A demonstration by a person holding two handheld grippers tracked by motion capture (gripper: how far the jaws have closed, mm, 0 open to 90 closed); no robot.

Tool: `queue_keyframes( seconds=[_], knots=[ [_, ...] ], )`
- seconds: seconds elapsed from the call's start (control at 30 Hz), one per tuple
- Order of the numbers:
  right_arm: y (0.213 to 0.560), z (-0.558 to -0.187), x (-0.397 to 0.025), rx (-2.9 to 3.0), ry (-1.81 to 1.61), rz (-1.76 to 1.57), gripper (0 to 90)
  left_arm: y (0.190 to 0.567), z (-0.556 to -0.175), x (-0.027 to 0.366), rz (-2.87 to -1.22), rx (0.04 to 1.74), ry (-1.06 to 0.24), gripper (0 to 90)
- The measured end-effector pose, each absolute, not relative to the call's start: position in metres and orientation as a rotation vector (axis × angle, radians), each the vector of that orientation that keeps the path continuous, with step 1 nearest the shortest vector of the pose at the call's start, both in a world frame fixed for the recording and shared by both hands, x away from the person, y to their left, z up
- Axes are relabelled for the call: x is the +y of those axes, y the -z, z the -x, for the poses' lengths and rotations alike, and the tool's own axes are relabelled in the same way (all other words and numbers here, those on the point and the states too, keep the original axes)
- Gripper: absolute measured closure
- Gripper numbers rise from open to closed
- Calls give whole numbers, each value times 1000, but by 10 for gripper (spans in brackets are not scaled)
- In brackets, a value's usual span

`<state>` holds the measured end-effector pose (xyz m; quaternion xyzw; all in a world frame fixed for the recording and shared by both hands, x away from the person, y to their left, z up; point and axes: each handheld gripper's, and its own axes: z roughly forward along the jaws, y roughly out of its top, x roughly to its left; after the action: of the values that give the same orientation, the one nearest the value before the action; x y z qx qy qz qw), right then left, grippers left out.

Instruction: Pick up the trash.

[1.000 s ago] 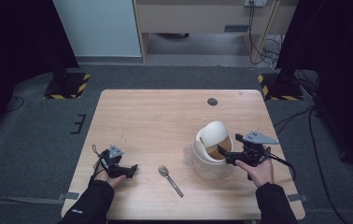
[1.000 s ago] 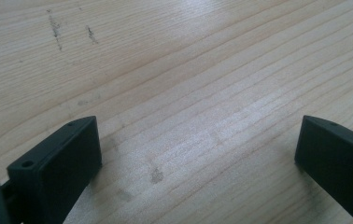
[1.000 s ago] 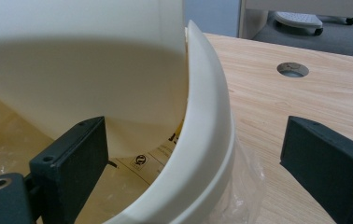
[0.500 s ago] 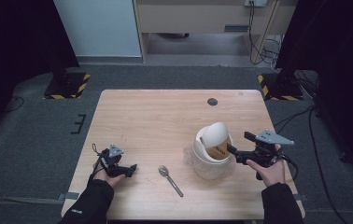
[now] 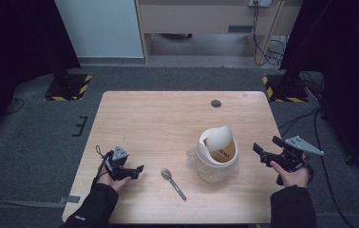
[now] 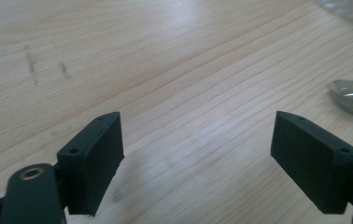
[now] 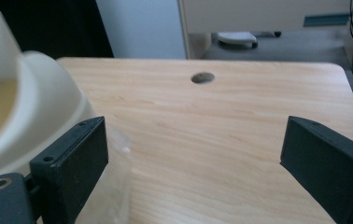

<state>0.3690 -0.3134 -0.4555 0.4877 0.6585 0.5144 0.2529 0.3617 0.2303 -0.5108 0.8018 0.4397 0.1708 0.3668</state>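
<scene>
A pale wood-grain desk (image 5: 168,118) seen from above. At the left, the left gripper (image 5: 137,170) rests low on the desk, its 2 flat black jaws spread wide with nothing between them. Just right of it lies a shiny metal spoon (image 5: 173,183), bowl toward the far side. Right of the spoon stands a round cream bin (image 5: 217,159) with its swing lid (image 5: 219,136) tilted up. The right gripper (image 5: 259,151), at the bin's rim 1 second ago, has drawn back to the right, jaws wide apart and empty.
</scene>
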Motion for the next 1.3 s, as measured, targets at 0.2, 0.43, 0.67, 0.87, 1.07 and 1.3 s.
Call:
queue_keyframes(
  seconds=[0.2, 0.43, 0.67, 0.87, 1.07, 1.3],
  knots=[
    [471, -372, -317, 1827, -1325, -1358, 75, 504, -352, 208, -2030, 1048, -413, 213],
    [484, -374, -322, 1858, -1262, -1399, 74, 506, -344, 181, -2053, 982, -369, 248],
    [487, -375, -323, 1870, -1246, -1412, 70, 513, -336, 150, -2116, 900, -337, 274],
    [487, -376, -323, 1875, -1243, -1404, 68, 517, -329, 131, -2134, 852, -320, 285],
    [487, -376, -323, 1879, -1237, -1403, 67, 520, -326, 120, -2114, 890, -339, 287],
    [487, -376, -323, 1887, -1234, -1397, 64, 528, -327, 114, -2150, 948, -365, 283]
  ],
)
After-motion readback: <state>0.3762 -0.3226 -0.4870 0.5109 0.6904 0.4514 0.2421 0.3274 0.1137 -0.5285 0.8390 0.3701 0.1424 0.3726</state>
